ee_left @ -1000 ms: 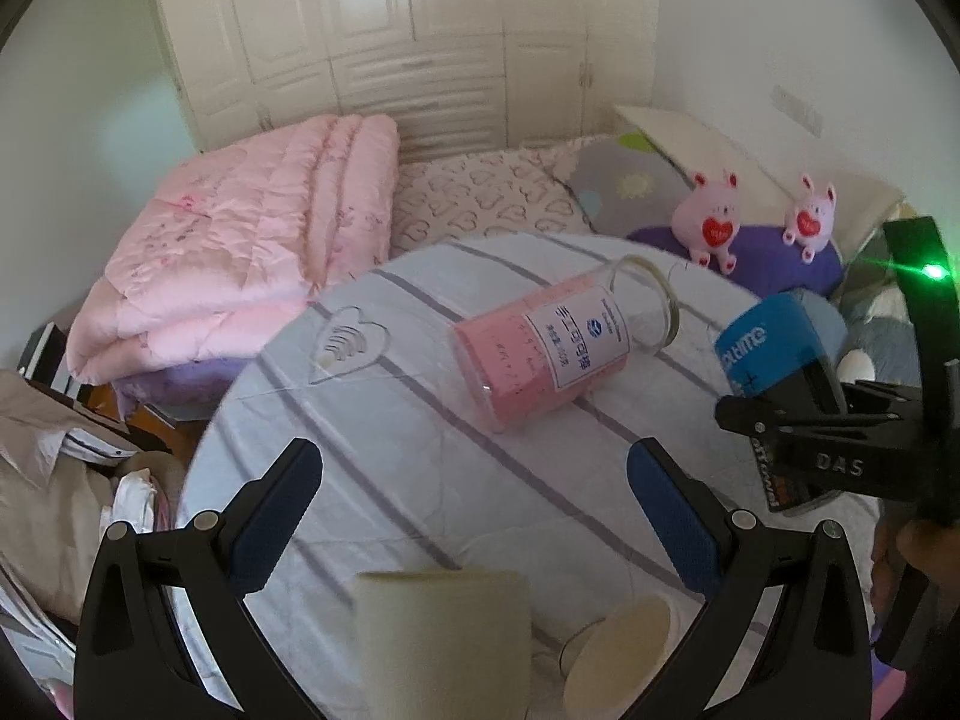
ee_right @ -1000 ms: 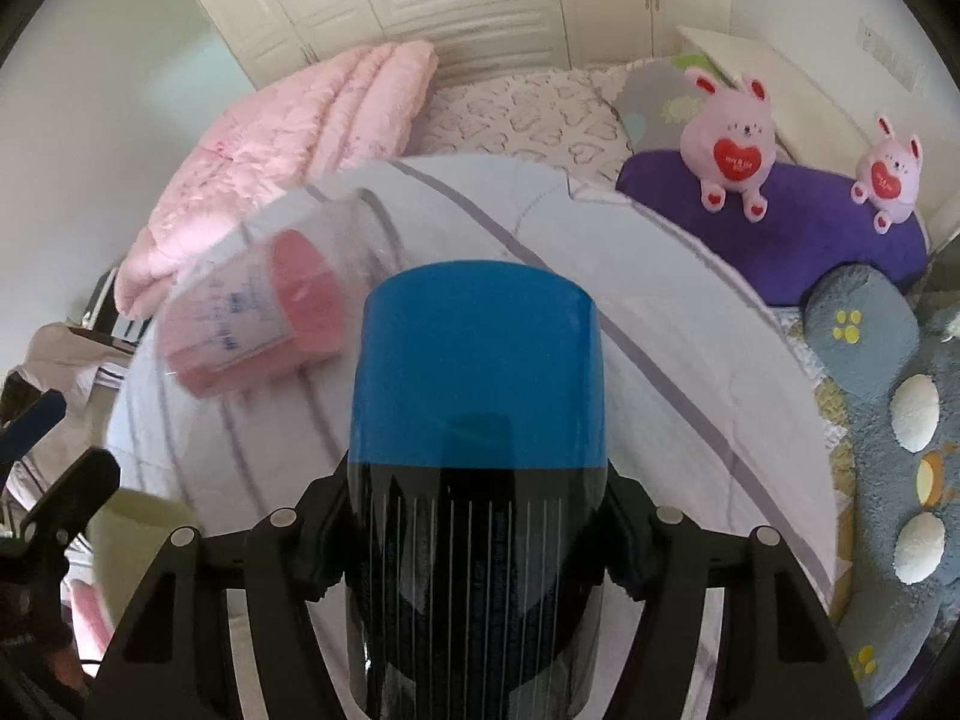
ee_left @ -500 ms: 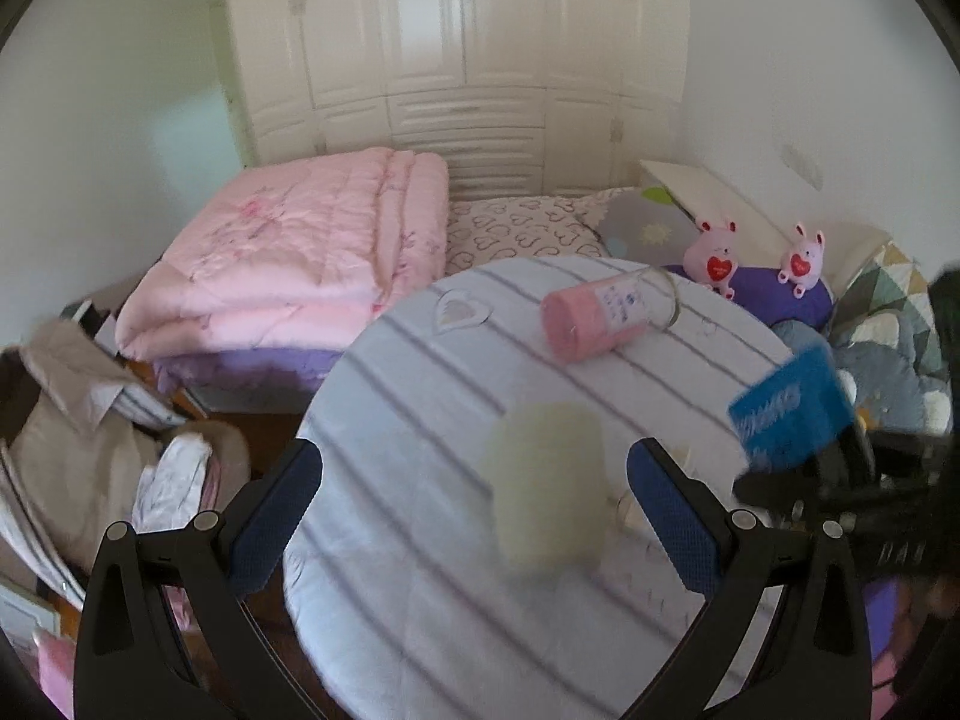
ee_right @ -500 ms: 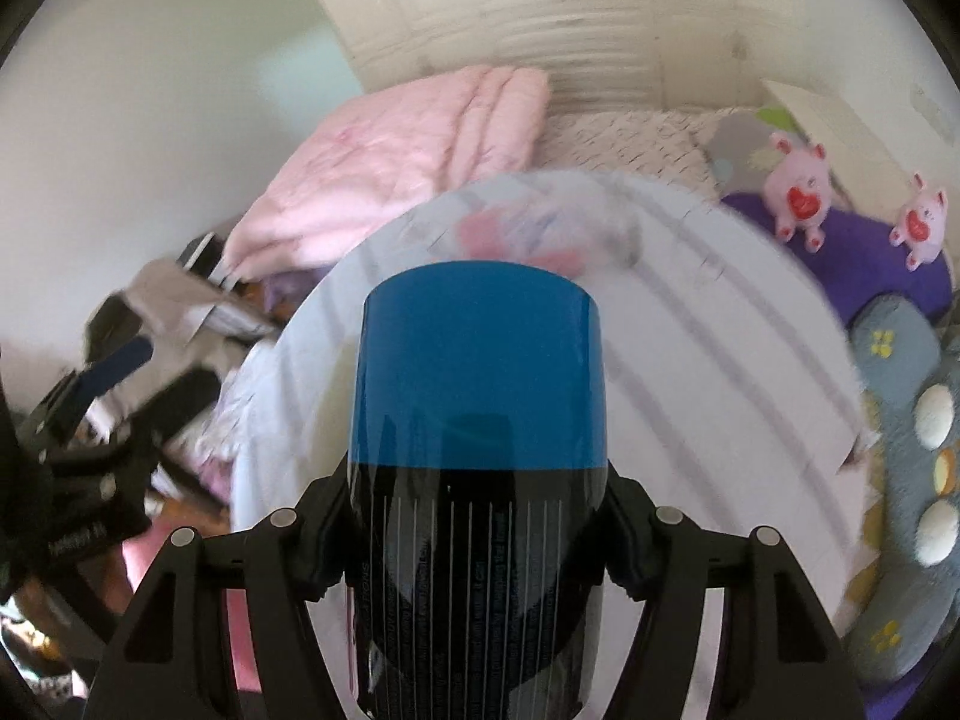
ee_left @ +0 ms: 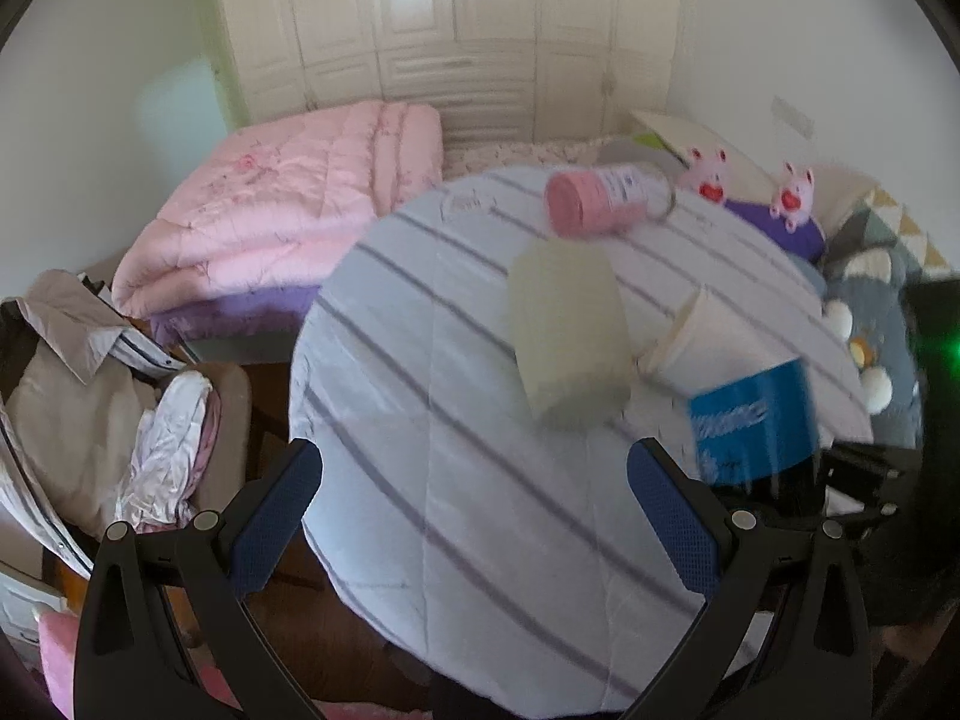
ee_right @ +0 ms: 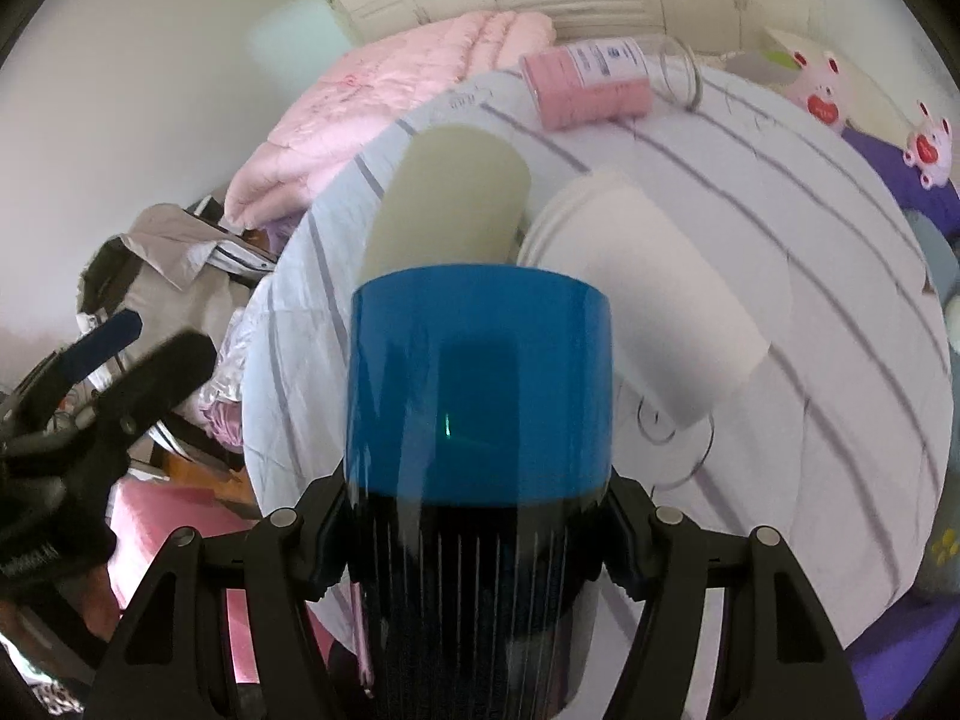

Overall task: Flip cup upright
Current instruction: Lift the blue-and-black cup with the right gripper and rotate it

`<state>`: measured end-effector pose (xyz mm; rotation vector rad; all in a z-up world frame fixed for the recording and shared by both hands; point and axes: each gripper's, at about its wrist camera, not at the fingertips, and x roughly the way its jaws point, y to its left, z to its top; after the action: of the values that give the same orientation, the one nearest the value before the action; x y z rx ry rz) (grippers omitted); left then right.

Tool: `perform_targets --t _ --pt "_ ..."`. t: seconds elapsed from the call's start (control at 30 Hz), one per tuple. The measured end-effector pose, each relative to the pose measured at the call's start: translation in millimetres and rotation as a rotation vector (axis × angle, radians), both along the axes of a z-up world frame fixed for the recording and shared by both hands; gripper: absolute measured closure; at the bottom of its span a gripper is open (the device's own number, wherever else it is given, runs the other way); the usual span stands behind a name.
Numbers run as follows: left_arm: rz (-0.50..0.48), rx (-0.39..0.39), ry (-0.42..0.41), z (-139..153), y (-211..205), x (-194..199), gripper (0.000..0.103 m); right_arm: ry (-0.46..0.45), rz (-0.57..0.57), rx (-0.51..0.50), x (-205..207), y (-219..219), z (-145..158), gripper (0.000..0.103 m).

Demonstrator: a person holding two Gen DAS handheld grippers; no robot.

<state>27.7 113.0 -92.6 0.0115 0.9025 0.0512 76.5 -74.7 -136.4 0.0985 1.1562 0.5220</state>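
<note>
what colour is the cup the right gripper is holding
The cup is blue at the far end and black with fine pale stripes nearer the right gripper; the right wrist view shows it best.

Round table, striped pale cloth. On it we count: one pink-filled clear jar on its side at the far edge; one cream cup and one white paper cup, both lying, mid-table, side by side.
</note>
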Motion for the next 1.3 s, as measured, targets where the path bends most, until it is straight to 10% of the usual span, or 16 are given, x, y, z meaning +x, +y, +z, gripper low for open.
perform_targets --t 1.3 --pt "0.003 -0.03 0.03 -4.4 -9.5 -8.4 0.0 0.037 0.0 -0.039 -0.7 -2.4 -18.6 0.024"
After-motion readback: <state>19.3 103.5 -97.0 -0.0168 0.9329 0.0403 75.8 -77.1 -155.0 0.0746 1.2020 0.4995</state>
